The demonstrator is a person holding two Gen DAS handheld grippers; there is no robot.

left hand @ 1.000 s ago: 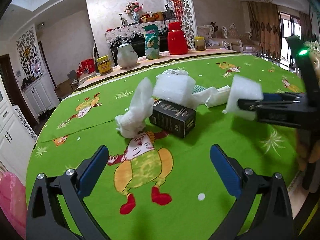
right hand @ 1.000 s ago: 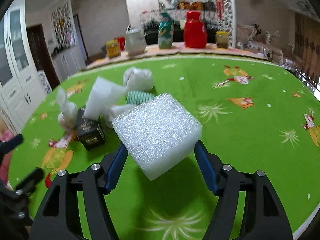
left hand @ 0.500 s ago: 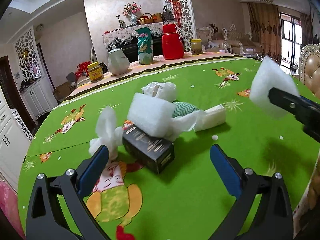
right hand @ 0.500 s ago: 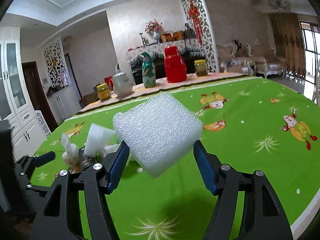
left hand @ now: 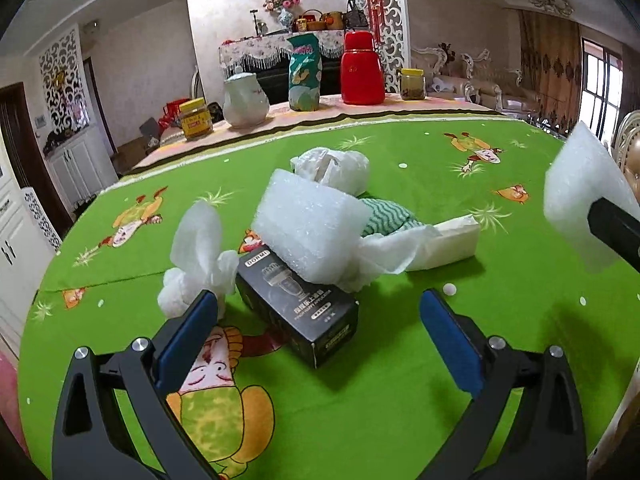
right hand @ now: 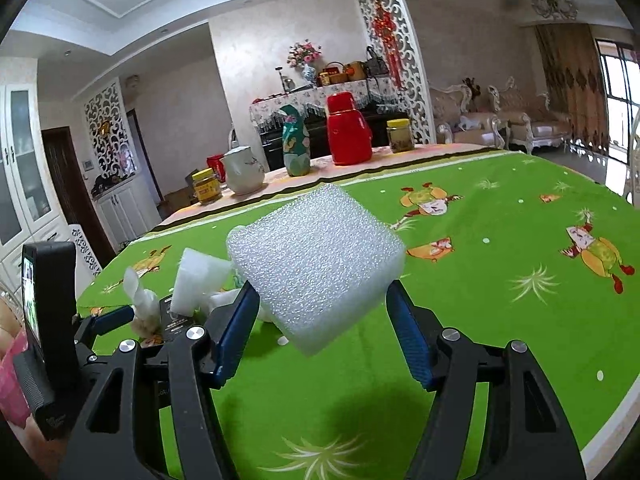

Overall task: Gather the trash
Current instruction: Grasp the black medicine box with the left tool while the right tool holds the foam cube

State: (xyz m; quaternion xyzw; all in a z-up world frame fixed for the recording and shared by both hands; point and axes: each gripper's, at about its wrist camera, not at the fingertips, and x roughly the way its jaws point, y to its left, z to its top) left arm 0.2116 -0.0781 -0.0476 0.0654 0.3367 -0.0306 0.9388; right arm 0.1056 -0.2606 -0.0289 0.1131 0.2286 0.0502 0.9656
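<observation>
Right gripper (right hand: 322, 326): its fingers squeeze a white foam block (right hand: 316, 264), up off the green counter (right hand: 500, 320).
Left gripper (left hand: 316, 332): fingers wide, nothing in them.
Trash pile: black box (left hand: 298, 308), second foam piece (left hand: 310, 232) leaning on it, crumpled tissue (left hand: 198, 256) beside.

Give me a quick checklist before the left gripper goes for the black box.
1. Left gripper open with nothing in it: ok.
2. Black box between the fingers: not ok, it lies just ahead.
3. Box free to lift: not ok, a foam block leans on it.
4. Crumpled tissue apart from the left finger: cannot tell.
5. Right gripper gripping its foam cube: ok.
</observation>
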